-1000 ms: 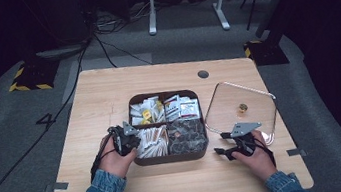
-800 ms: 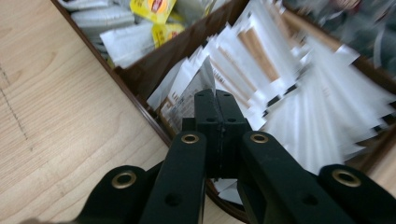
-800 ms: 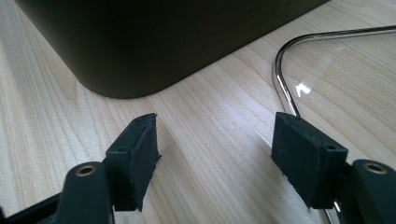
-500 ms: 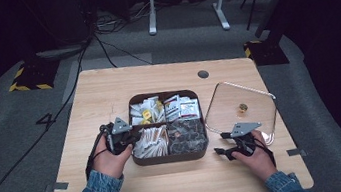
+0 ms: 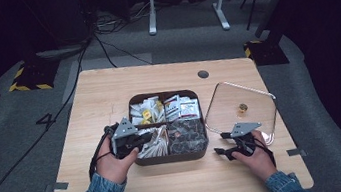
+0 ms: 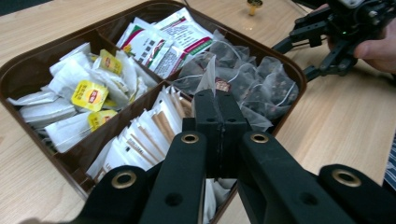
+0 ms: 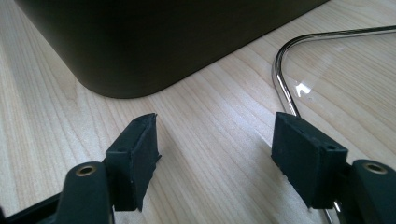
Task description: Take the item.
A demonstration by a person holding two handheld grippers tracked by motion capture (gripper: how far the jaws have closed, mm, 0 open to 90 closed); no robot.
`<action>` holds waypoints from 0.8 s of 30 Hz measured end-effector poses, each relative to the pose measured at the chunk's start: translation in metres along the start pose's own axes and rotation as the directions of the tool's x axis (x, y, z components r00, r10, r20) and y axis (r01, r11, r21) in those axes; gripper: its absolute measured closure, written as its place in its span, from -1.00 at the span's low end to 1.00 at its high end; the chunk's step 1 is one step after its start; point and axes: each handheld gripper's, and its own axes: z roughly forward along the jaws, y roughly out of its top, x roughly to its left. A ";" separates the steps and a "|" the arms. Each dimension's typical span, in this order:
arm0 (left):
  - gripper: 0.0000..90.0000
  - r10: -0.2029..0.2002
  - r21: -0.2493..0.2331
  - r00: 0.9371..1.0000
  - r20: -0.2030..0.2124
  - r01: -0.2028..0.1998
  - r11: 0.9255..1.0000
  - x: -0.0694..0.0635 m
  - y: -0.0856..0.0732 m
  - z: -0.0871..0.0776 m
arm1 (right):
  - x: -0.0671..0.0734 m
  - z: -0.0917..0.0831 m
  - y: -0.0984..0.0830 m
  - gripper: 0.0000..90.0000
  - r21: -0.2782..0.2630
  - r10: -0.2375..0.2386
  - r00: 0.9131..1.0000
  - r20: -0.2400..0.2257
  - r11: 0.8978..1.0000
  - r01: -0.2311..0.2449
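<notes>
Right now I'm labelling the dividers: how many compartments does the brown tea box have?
4 in the tea box: yellow-tagged tea bags far left, printed sachets far right, stick packets near left, mesh tea bags near right.

Divided box [image 5: 171,157] sat mid-table [image 5: 107,92]; lid [image 5: 241,111] lay on the table just to its right. Left gripper [image 5: 151,138] hung over the box's near-left compartment of sachets [image 6: 140,140]. Right gripper [image 5: 219,144] was near the box's near-right corner, beside the lid's near edge.
</notes>
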 end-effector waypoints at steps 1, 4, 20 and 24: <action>1.00 0.005 -0.004 1.000 0.006 -0.005 1.000 -0.002 0.001 0.000 | 0.000 0.000 0.000 -0.29 0.000 0.000 1.000 0.000 1.000 0.000; 1.00 0.021 -0.008 0.999 0.030 -0.021 1.000 -0.009 0.004 -0.001 | 0.000 0.000 0.000 -0.29 0.000 0.000 1.000 0.000 1.000 0.000; 0.99 0.141 0.024 0.966 0.216 -0.149 0.989 -0.066 0.013 0.021 | 0.000 0.000 0.000 -0.29 0.000 0.000 1.000 0.000 1.000 0.000; 0.99 0.139 0.056 0.965 0.221 -0.155 0.986 -0.068 0.009 0.031 | 0.000 0.000 0.000 -0.29 -0.001 0.000 1.000 0.001 1.000 0.000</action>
